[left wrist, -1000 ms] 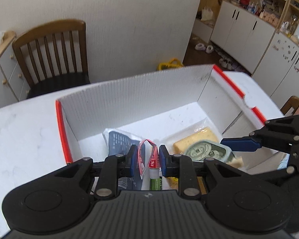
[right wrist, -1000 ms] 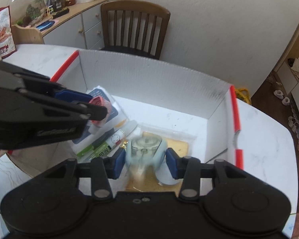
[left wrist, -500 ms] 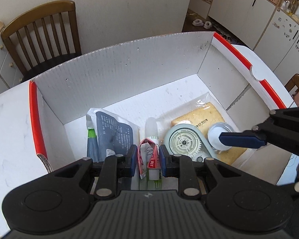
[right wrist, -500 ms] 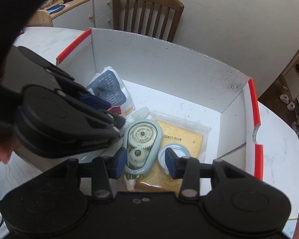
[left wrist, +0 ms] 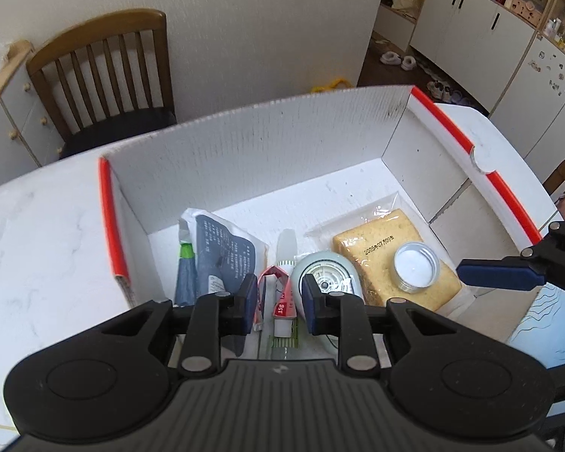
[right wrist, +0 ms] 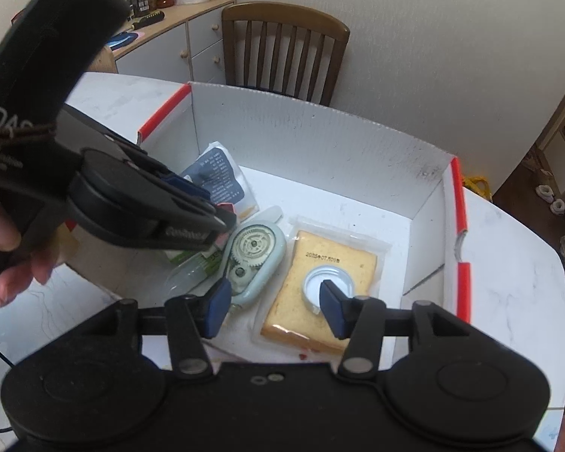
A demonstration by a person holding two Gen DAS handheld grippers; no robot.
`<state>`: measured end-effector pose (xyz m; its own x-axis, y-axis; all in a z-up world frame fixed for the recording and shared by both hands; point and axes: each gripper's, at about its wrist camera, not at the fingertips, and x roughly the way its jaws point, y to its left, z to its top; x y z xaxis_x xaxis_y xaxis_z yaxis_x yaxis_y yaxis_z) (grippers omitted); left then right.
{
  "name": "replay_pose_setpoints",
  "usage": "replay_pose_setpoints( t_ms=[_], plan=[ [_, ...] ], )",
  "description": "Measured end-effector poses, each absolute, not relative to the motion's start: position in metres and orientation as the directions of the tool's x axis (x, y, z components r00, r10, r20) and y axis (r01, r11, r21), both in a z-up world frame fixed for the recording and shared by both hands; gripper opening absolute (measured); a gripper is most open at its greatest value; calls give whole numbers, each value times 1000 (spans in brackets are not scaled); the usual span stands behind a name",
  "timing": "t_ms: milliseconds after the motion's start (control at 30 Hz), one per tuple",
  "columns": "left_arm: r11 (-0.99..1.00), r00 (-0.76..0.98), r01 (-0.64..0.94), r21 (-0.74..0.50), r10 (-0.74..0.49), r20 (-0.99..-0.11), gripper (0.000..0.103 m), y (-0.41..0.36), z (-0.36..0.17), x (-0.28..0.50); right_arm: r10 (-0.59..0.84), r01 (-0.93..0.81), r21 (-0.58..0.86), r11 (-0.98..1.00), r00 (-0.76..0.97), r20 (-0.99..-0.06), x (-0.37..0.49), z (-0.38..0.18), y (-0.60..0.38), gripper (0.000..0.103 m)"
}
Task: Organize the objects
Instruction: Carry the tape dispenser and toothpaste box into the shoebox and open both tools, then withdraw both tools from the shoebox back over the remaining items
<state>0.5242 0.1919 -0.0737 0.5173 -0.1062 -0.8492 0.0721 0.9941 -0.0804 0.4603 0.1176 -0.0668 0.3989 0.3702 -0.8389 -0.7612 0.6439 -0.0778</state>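
My left gripper (left wrist: pixel 277 299) hangs over the near edge of the white corrugated box with red-trimmed side rims (left wrist: pixel 252 147), its blue pads spread a little around a small red-and-white tube marked 15g (left wrist: pixel 282 301); I cannot tell whether the pads actually touch the tube or only flank it. My right gripper (right wrist: pixel 275 312) is released, jaws wide apart and holding nothing, above the box floor. Directly under it lies the pale blue correction-tape dispenser with visible gears (right wrist: pixel 254 260), flat on the bottom at about 11 o'clock from the gripper's gap. At 1 o'clock sits a white round lid (right wrist: pixel 327 282), resting on the yellow sponge sealed in clear plastic (right wrist: pixel 320 301). In the left wrist view a dark blue printed pouch (left wrist: pixel 222 252) lies at 10 o'clock of the tube, beside a green-capped blue tube (left wrist: pixel 185 267). A brown wooden chair (left wrist: pixel 105 75) stands beyond the box.
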Motion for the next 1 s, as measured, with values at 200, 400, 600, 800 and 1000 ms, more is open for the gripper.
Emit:
replay_pose_setpoints(
  t_ms=[200, 400, 600, 800, 1000],
  plan=[
    [995, 547, 63, -73, -96, -832, 24, 190, -50, 511, 380, -758, -81, 647, 413, -828, 454, -56, 105, 60],
    [996, 584, 65, -60, -87, -807, 24, 184, -24, 493, 402, -753, -80, 653, 435, -806, 443, -39, 92, 68],
    [996, 596, 85, -40, -83, -799, 24, 174, -4, 472, 440, -748, -53, 661, 444, -780, 434, -18, 75, 75],
    [995, 618, 99, -21, -78, -783, 24, 165, 13, 445, 475, -749, -22, 663, 443, -760, 423, -2, 56, 80],
    [995, 634, 90, -36, -85, -768, 24, 159, 22, 412, 510, -742, 25, 669, 435, -742, 411, 10, 32, 83]
  ],
)
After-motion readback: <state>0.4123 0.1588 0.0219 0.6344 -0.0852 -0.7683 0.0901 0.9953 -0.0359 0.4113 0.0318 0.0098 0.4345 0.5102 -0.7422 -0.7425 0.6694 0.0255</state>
